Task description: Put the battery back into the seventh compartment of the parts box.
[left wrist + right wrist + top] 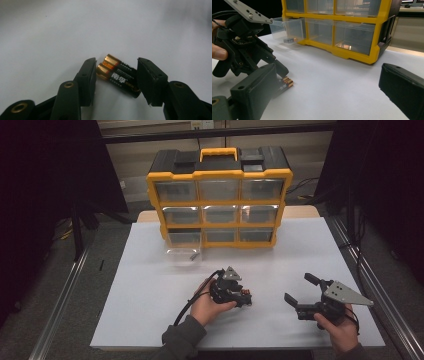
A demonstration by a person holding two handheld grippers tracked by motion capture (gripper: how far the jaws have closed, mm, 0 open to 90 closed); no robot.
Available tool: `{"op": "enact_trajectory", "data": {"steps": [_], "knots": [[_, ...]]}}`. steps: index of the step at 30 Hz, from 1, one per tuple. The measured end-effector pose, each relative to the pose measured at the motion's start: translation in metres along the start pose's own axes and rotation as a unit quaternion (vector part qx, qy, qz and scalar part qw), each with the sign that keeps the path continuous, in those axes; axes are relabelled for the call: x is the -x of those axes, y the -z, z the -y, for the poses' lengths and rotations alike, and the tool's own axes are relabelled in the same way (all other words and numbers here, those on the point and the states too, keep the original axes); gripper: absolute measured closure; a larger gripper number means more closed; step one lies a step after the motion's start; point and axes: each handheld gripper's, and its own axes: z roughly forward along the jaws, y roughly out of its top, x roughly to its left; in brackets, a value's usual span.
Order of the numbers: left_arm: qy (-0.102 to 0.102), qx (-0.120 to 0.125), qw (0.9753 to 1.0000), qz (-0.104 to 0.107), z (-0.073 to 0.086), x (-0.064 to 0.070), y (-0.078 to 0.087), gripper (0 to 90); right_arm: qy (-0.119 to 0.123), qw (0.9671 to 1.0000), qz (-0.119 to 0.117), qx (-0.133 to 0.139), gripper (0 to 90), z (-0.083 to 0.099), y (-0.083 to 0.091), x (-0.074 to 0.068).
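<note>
Two batteries (pixel 118 76), black with gold ends, lie side by side and touching on the white table (pixel 150 285), toward the middle of its near half. The left gripper (pixel 117 75) is lowered over them, its two black jaws spread apart with the pair lying in the gap between; one jaw sits just beside the gold ends, though whether it touches them is hard to tell. In the high view the left gripper (pixel 245 301) is held by a hand (pixel 207 305) coming in from the near edge, its cable trailing back toward the sleeve.

The right gripper (pixel 296 289) hovers near the table's near right corner, well apart from the batteries, jaws wide open and holding nothing. Its own view looks across the table toward the left gripper (pixel 280 72) and the batteries (pixel 285 85) lying under it.

At the far edge stands a yellow and black organiser (pixel 220 195) with three rows of clear drawers and a yellow handle on top. Its bottom-left drawer (pixel 184 251) is pulled out over the table. A single battery (pixel 290 40), as far as the dim view shows, lies inside that open drawer.
</note>
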Motion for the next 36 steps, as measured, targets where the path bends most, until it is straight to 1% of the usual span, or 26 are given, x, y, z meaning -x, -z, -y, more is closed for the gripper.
{"op": "enact_trajectory", "data": {"steps": [2,3,4,7,9,11,12,13,14,15,16,17,19,21,23,24,26,27,28,29,31,32,34,35,36], "knots": [[-0.003,-0.004,1.0000,-0.003,0.000,0.000,0.000,51.4,0.000,1.0000,0.000,0.000,1.8,0.000,0.000,0.000],[-0.005,-0.011,0.9999,-0.006,0.000,0.000,0.001,51.5,0.000,1.0000,0.000,0.000,1.8,0.000,0.000,0.000],[-0.003,-0.006,1.0000,-0.007,0.000,0.000,0.000,52.1,0.000,1.0000,0.001,0.000,1.8,0.000,0.000,0.000],[0.001,-0.007,1.0000,-0.006,0.000,0.001,0.001,53.1,0.000,1.0000,0.000,0.000,1.8,0.000,0.000,0.000],[0.004,-0.003,1.0000,-0.005,0.002,0.000,0.001,54.4,0.000,1.0000,0.000,0.001,1.8,0.000,0.000,0.000],[0.003,-0.013,0.9998,-0.012,0.003,-0.001,0.003,55.4,0.000,1.0000,0.000,0.003,1.8,0.000,0.000,0.000],[0.009,-0.007,0.9999,-0.009,0.004,-0.002,0.002,56.2,0.001,1.0000,0.000,0.002,1.8,0.000,0.001,0.000],[0.006,-0.012,0.9998,-0.012,0.004,-0.003,0.003,56.3,0.001,1.0000,0.000,0.002,1.9,0.000,0.001,0.000],[0.007,-0.011,0.9998,-0.018,0.005,-0.003,0.003,56.6,0.000,1.0000,0.001,0.002,1.9,0.000,0.001,0.000],[0.011,-0.009,0.9998,-0.013,0.006,-0.003,0.003,57.3,0.000,1.0000,0.000,0.002,1.8,0.000,0.001,0.000],[0.008,-0.012,0.9998,-0.014,0.006,-0.004,0.004,58.6,0.000,1.0000,0.000,0.002,1.8,0.000,0.000,0.000],[0.001,-0.018,0.9997,-0.013,0.006,-0.005,0.005,59.7,0.001,1.0000,0.000,0.002,1.9,0.000,0.001,0.000],[0.006,-0.017,0.9996,-0.021,0.007,-0.004,0.006,61.6,0.000,1.0000,0.001,0.002,1.9,0.000,0.001,0.000],[0.003,-0.022,0.9994,-0.027,0.007,-0.005,0.008,65.0,0.000,1.0000,0.000,0.003,1.9,0.000,0.001,0.000],[-0.004,-0.031,0.9989,-0.034,0.007,-0.006,0.009,68.6,0.001,1.0000,0.000,0.003,1.9,-0.001,0.001,0.000],[-0.011,-0.037,0.9986,-0.036,0.007,-0.007,0.010,70.6,0.001,1.0000,0.000,0.003,1.9,-0.001,0.001,0.000],[-0.015,-0.038,0.9982,-0.043,0.007,-0.007,0.010,73.9,0.002,1.0000,0.000,0.002,1.8,0.000,0.001,0.000],[-0.012,-0.037,0.9982,-0.045,0.007,-0.006,0.010,74.8,0.002,1.0000,0.000,0.002,1.9,0.000,0.001,0.000],[-0.012,-0.041,0.9978,-0.050,0.006,-0.005,0.010,75.8,0.001,1.0000,0.000,0.003,1.8,0.000,0.001,0.000],[-0.012,-0.037,0.9980,-0.050,0.006,-0.005,0.009,76.4,0.001,1.0000,0.001,0.003,1.8,0.000,0.001,0.000],[-0.011,-0.045,0.9973,-0.056,0.006,-0.004,0.010,77.1,0.002,1.0000,0.001,0.002,1.8,0.000,0.001,0.000],[-0.011,-0.046,0.9973,-0.056,0.005,-0.004,0.010,77.2,0.002,1.0000,0.001,0.002,1.9,0.000,0.001,0.000],[0.003,-0.042,0.9977,-0.053,0.005,-0.005,0.010,77.2,0.002,1.0000,0.000,0.002,1.8,-0.001,0.001,0.000],[0.010,-0.038,0.9981,-0.046,0.005,-0.007,0.009,77.3,0.002,1.0000,0.000,0.004,1.9,-0.001,0.001,0.000],[0.023,-0.039,0.9980,-0.044,0.005,-0.007,0.010,77.3,0.002,1.0000,0.000,0.004,1.9,-0.001,0.001,0.000]]}}
